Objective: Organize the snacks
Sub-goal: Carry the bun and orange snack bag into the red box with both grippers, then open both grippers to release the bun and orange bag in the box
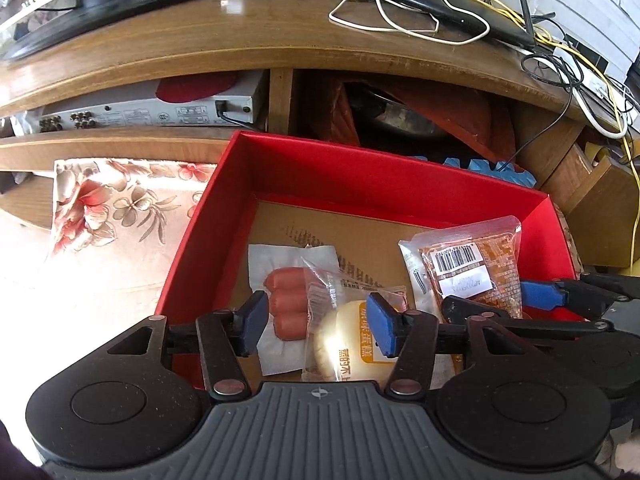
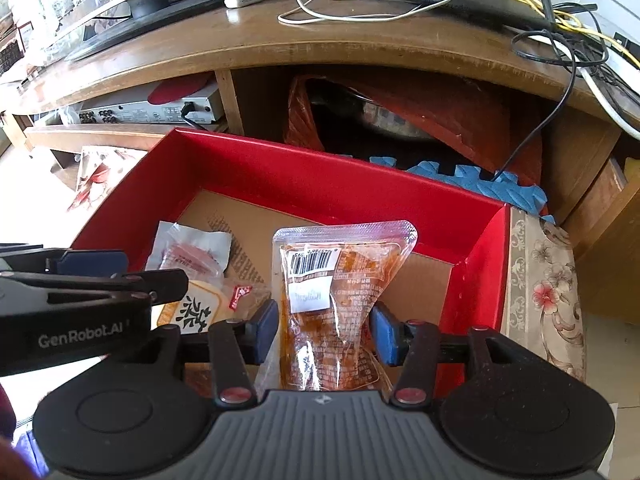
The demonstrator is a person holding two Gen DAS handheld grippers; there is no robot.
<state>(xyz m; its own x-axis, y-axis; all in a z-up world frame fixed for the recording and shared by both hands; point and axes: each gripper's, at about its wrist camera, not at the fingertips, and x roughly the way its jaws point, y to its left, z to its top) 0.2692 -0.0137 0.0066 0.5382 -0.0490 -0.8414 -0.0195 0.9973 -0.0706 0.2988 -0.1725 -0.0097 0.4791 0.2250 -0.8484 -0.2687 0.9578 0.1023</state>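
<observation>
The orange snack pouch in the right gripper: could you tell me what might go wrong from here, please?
The right gripper pinches the orange snack pouch only at its lower half, so the upright top could flop or the slick film slip. The open left gripper hovers close beside it over the cake packet in the red box; the two could collide.

Floral cloth (image 1: pixel 120 216) carries red box (image 1: pixel 320 168); 3 snack packs inside.

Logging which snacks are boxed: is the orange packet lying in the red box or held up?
Held up: the right gripper pinches the orange packet upright above the red box floor.
</observation>
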